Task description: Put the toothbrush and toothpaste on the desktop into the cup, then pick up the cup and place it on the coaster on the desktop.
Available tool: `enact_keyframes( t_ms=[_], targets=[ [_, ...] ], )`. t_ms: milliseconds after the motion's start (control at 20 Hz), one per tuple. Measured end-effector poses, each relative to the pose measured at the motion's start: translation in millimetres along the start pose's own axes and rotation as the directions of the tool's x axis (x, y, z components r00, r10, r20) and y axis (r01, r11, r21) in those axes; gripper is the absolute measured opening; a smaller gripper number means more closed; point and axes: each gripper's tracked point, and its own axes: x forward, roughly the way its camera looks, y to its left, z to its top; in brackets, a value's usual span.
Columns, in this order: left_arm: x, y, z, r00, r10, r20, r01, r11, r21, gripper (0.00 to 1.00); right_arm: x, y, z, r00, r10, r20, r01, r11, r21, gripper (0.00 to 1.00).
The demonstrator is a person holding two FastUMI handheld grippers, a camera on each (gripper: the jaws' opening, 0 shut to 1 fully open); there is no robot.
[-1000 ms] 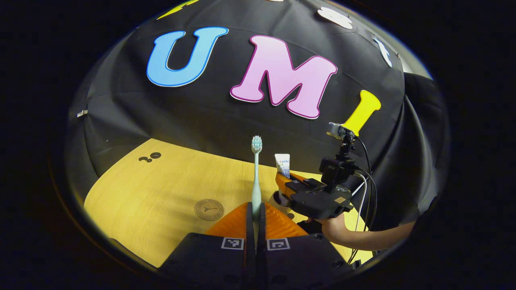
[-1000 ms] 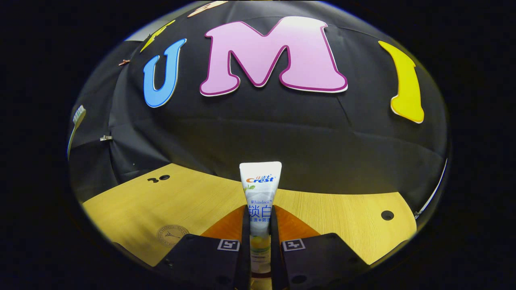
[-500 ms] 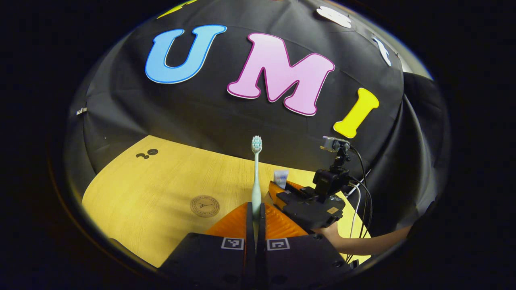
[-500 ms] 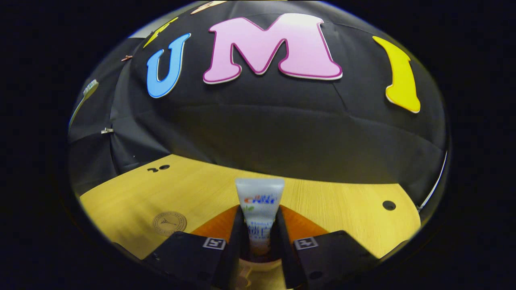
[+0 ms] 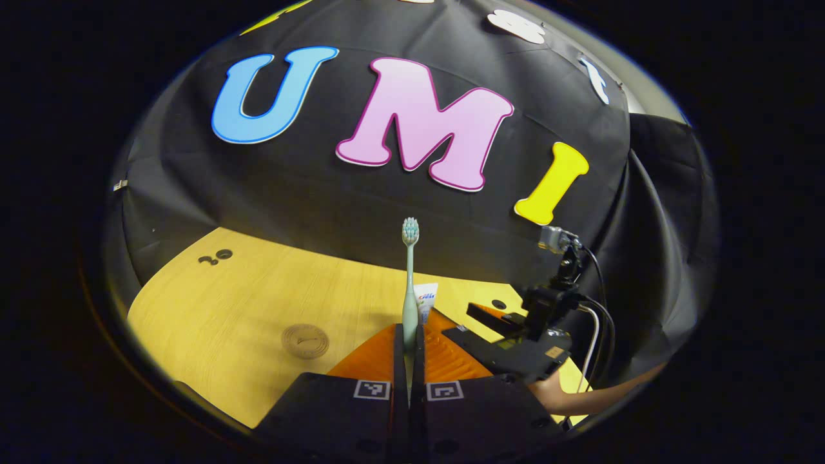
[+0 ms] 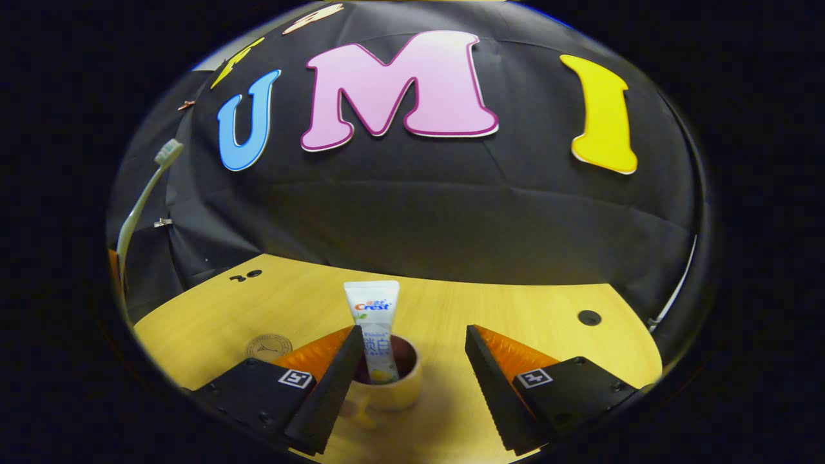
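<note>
My right gripper (image 6: 412, 361) has its fingers spread wide with nothing between them; the toothpaste (image 6: 374, 322) stands upright inside the cup (image 6: 387, 386), which sits on the desktop (image 6: 548, 309) between those fingers, nearer the left one. My left gripper (image 5: 408, 341) is pressed together, pinching the toothbrush (image 5: 410, 283) by its handle, bristles up, above the desktop. The coaster (image 5: 305, 340) lies flat on the wood, apart from the cup, left of both grippers.
</note>
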Motion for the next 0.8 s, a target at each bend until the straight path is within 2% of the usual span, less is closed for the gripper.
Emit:
enact_keyframes(
  t_ms=[100, 150, 200, 400, 600, 800],
  targets=[
    [19.5, -14.5, 5.4, 0.998, -0.048, 0.032, 0.047, 0.999, 0.014, 0.06, -19.1, -14.1, -7.3, 0.999, -0.03, -0.018, 0.03, 0.999, 0.042, 0.98],
    [29.4, -22.2, 8.1, 0.996, -0.075, 0.047, 0.074, 0.997, 0.023, 0.11, -28.1, -20.0, -12.9, 0.999, -0.04, -0.033, 0.042, 0.998, 0.057, 0.98],
    [40.7, -29.6, 11.3, 0.993, -0.098, 0.067, 0.095, 0.995, 0.036, 0.06, -36.4, -26.1, -17.2, 0.998, -0.048, -0.049, 0.051, 0.997, 0.056, 0.97],
    [84.4, -50.0, 21.0, 0.976, -0.163, 0.145, 0.149, 0.984, 0.102, 0.06, -54.8, -49.6, -30.4, 0.994, -0.085, -0.068, 0.088, 0.995, 0.038, 0.99],
    [122.6, -55.9, 17.9, 0.957, -0.206, 0.204, 0.17, 0.968, 0.184, 0.06, -57.9, -63.3, -53.8, 0.986, -0.11, -0.123, 0.117, 0.992, 0.056, 1.0],
    [152.4, -45.5, 4.1, 0.945, -0.209, 0.25, 0.146, 0.958, 0.246, 0.06, -56.3, -67.3, -60.0, 0.985, -0.125, -0.12, 0.133, 0.989, 0.06, 0.98]
  ],
)
